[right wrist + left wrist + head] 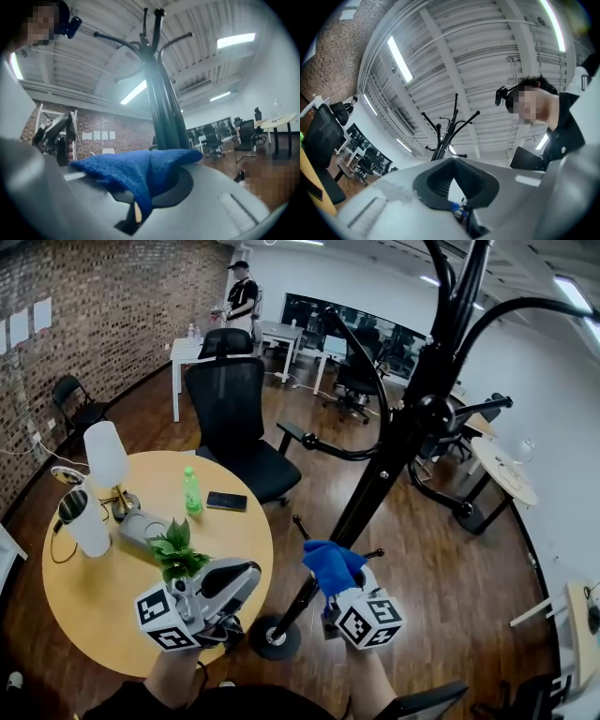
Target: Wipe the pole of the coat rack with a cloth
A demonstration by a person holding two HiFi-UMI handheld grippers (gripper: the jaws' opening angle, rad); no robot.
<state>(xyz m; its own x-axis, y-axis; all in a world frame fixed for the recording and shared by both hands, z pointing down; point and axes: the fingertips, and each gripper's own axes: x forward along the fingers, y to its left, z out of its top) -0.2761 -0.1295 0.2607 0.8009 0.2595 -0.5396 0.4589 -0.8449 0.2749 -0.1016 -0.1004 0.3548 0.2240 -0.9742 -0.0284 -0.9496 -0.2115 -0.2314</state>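
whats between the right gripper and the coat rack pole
Only the blue cloth, clamped in the right gripper, bunched in front of the pole. The right gripper view shows it best; contact is unclear.

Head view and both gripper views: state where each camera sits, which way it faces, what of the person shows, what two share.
Head view: on the person's head, facing steeply down at coat rack and round table; forearms, left tool, right tool with blue cloth show.
Left gripper view: on the left tool, tilted up at the ceiling; person's head at right.
Right gripper view: on the right tool, facing up the pole; person's head upper left.
Shared: both gripper views catch the rack's hooks.
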